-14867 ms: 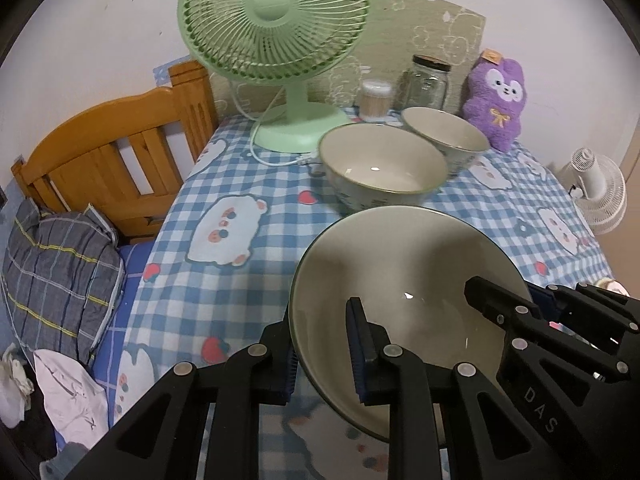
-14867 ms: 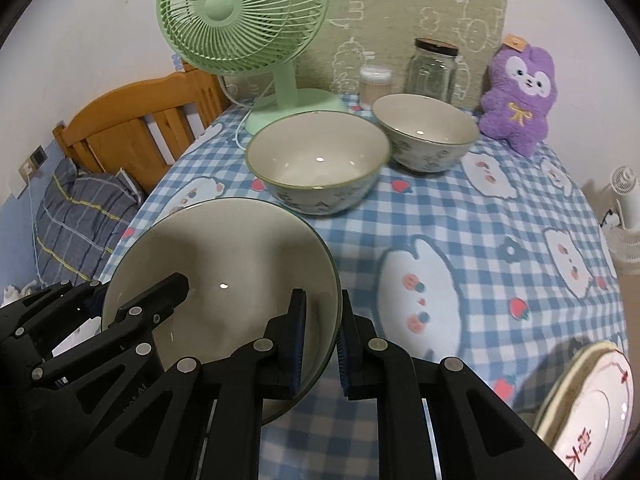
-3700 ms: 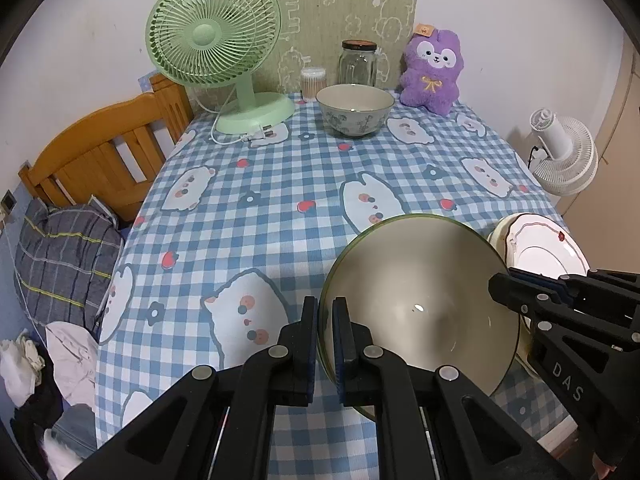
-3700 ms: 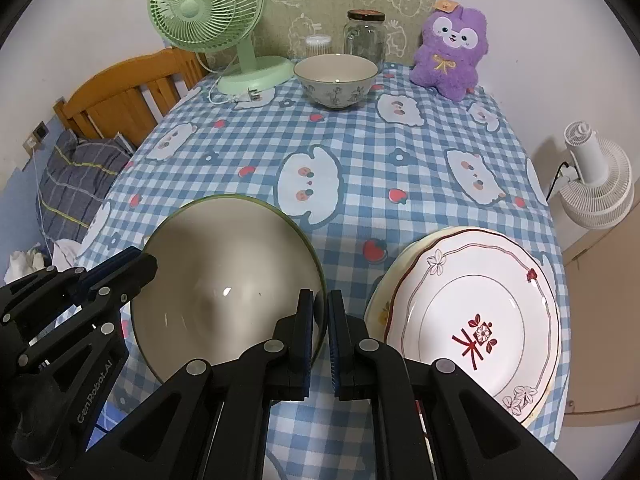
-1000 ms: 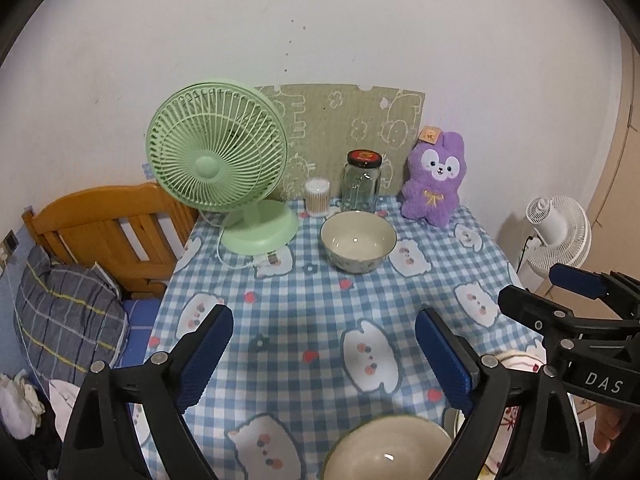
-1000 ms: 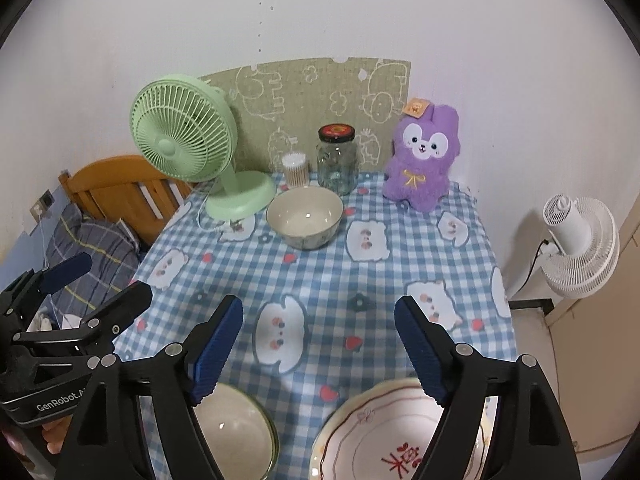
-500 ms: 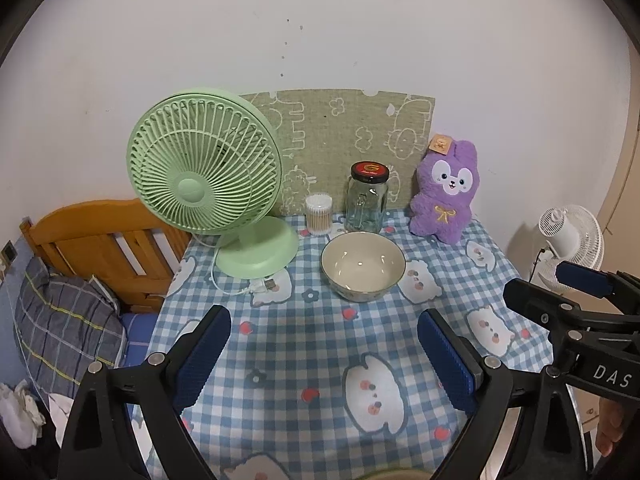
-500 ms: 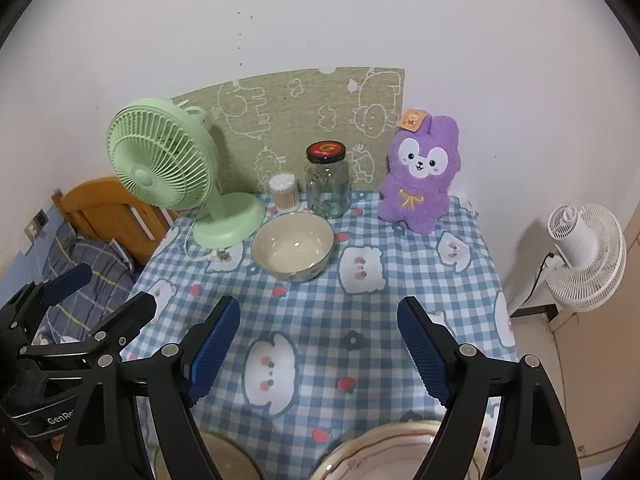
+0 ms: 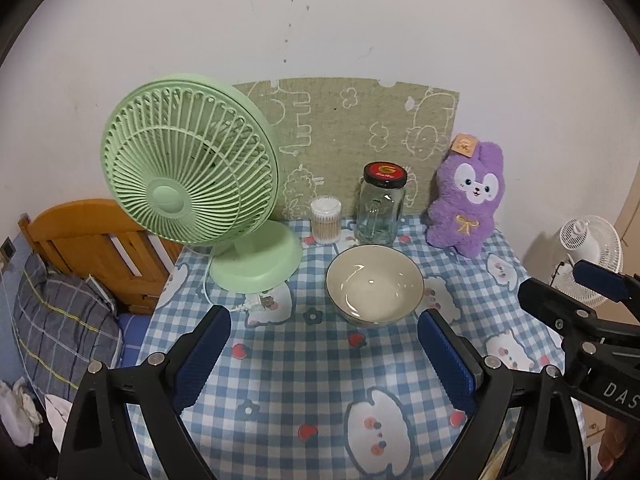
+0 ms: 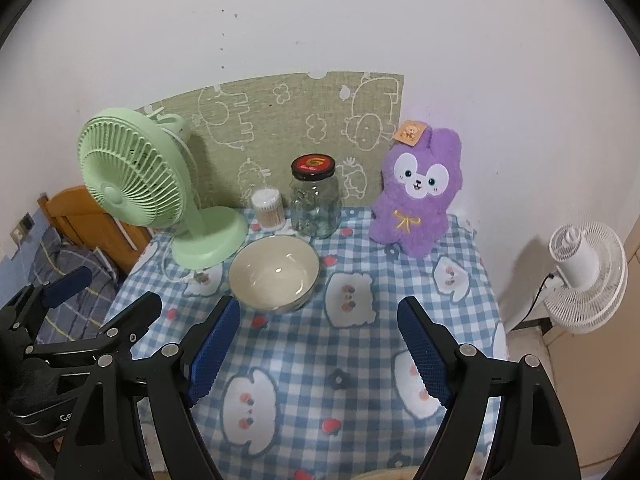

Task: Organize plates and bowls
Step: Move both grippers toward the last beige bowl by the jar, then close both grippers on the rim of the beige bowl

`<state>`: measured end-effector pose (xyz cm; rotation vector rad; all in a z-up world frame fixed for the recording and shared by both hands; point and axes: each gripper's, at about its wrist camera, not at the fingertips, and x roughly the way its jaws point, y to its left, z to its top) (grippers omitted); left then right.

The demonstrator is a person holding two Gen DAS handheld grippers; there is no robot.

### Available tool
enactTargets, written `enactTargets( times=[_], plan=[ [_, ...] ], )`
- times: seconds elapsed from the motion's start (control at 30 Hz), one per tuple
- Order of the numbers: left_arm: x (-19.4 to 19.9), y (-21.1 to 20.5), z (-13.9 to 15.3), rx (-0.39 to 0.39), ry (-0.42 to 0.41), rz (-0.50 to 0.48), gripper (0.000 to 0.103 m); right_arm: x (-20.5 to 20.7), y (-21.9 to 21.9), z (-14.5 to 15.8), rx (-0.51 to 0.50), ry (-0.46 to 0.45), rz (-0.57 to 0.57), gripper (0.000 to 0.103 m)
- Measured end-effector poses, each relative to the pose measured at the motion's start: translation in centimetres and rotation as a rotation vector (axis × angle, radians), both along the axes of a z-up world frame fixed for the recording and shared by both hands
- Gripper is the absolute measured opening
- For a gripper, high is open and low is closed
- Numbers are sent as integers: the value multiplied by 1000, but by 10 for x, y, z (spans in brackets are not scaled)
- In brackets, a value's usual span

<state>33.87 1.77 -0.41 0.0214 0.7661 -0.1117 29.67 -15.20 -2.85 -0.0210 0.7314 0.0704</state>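
Note:
A cream bowl (image 9: 375, 283) with a dark rim stands upright near the back of the checked table (image 9: 320, 380), in front of a glass jar. The same bowl (image 10: 274, 272) shows in the right wrist view, just beyond my right gripper's left finger. My left gripper (image 9: 326, 354) is open wide with nothing between its blue pads, and the bowl lies ahead of it, apart. My right gripper (image 10: 316, 340) is also open and holds nothing. A sliver of a plate's rim (image 10: 400, 475) peeks in at the bottom edge.
A green desk fan (image 9: 192, 188) stands at the back left with its cord on the cloth. A cotton-swab tub (image 9: 326, 226), a glass jar (image 9: 380, 208) and a purple plush rabbit (image 9: 466, 200) line the back wall. A wooden bed frame (image 9: 92, 240) is left, a white fan (image 10: 584, 272) right.
Both grippers have moved forward over the table toward the far bowl, which now looks larger. The near bowl and the plates have slid out of the bottom of both views.

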Motion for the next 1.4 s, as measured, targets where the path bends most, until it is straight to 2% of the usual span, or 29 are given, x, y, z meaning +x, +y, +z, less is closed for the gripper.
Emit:
enactTargets(
  times=[0.33, 0.6, 0.73, 0.93, 1.03, 1.13, 1.17, 1.2, 1.27, 1.4],
  plan=[
    [42, -5, -22, 20, 27, 38, 94, 42, 4, -12, -29, -2, 12, 83],
    [72, -5, -37, 13, 54, 58, 92, 82, 2, -32, 39, 48, 13, 83],
    [82, -8, -45, 37, 63, 64, 89, 96, 3, -42, 45, 60, 5, 82],
    [98, -11, -61, 48, 101, 65, 86, 117, 9, -56, 18, 84, 5, 74],
    [108, -11, -73, 27, 153, 59, 81, 127, 11, -66, 16, 112, 11, 65],
    [111, -11, -81, 30, 159, 75, 78, 136, 12, -80, 32, 166, 18, 53],
    [112, -13, -84, 40, 161, 74, 74, 138, 12, -84, 40, 181, 16, 49],
    [113, -14, -87, 44, 166, 68, 62, 140, 12, -89, 49, 196, 19, 43],
    [117, -17, -96, 60, 212, 33, 48, 143, 12, -97, 57, 225, 11, 36],
    [120, -21, -109, 72, 234, 20, 47, 147, 15, -105, 38, 240, 0, 36]
  ],
)
